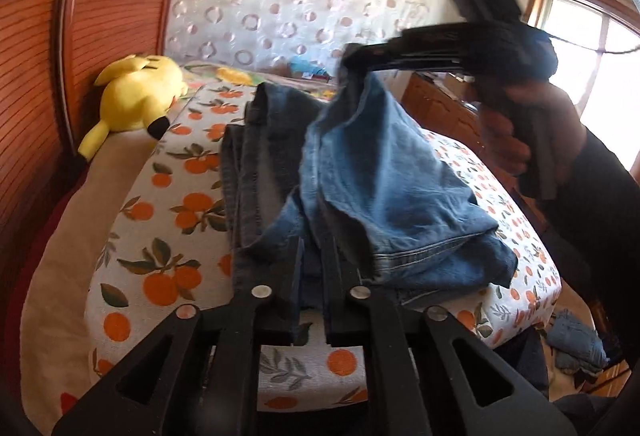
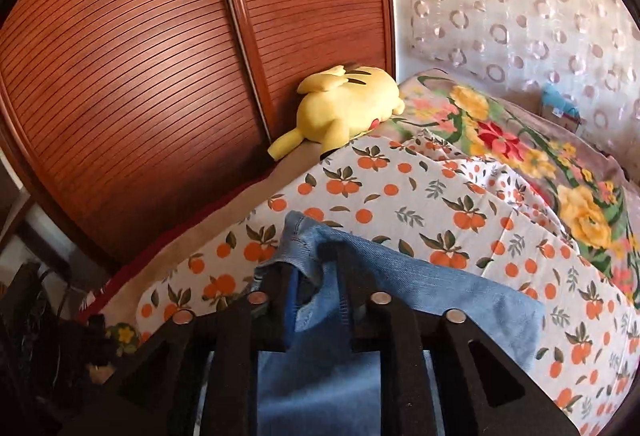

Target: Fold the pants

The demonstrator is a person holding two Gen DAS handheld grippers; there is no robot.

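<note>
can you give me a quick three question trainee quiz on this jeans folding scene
1. True or false: the yellow plush toy lies on the blue denim jeans.
2. What does the right gripper pinch? A) the orange-print bedsheet B) the jeans C) the toy
3. Fill in: the left gripper is closed on the ____.

Key: 1 false, it lies beside the wooden slatted wardrobe; 2 B; 3 jeans.

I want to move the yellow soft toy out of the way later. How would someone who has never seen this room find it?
Start at the reddish slatted wardrobe doors beside the bed. Where the orange-print sheet meets those doors lies the plush toy, on its side. It is the only bright yellow stuffed thing there, with black-tipped ears.
</note>
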